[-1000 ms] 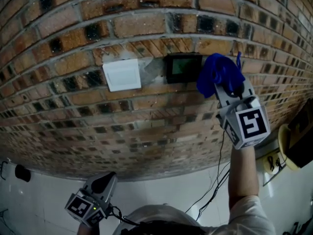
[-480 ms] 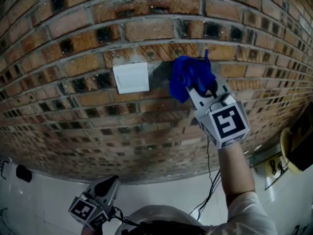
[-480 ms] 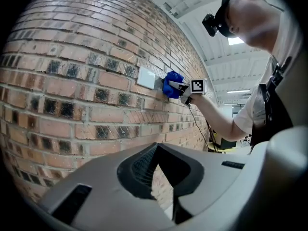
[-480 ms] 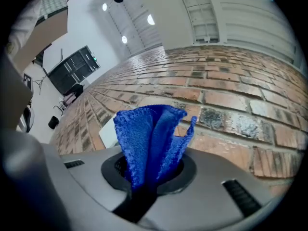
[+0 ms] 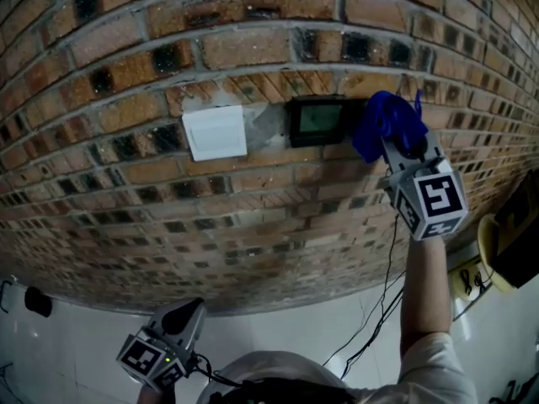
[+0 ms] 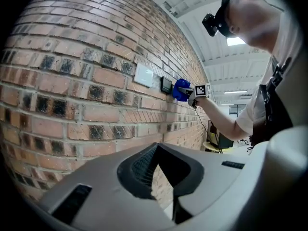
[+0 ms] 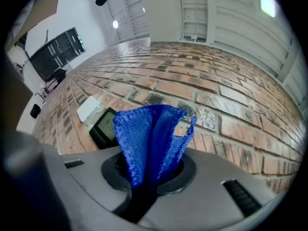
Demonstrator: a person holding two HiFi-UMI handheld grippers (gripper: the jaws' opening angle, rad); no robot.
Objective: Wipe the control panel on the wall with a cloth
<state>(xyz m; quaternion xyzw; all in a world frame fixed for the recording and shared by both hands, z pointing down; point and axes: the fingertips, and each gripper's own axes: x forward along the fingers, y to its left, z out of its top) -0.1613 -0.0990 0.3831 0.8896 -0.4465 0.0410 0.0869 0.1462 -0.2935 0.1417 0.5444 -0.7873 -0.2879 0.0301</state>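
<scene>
The black control panel (image 5: 317, 120) with a grey-green screen is set in the brick wall (image 5: 126, 49), uncovered. Just right of it, a bunched blue cloth (image 5: 383, 124) rests against the bricks, with my right gripper (image 5: 394, 141) shut on it. The right gripper view has the cloth (image 7: 151, 138) standing up out of the jaws and the panel (image 7: 105, 126) to its left. My left gripper (image 5: 187, 314) hangs low near the wall's foot, shut and empty. From the left gripper view (image 6: 173, 196), the panel (image 6: 166, 85) and cloth (image 6: 181, 89) are far along the wall.
A white switch plate (image 5: 216, 132) sits on the wall left of the panel. A thin black cable (image 5: 383, 301) hangs below my right arm. At the right edge are a yellow round object (image 5: 493, 251) and dark equipment (image 5: 518, 225).
Half a second ago the cloth covered the panel. My right gripper has since swept it back to the right, which bares the screen. The left gripper has barely moved.
</scene>
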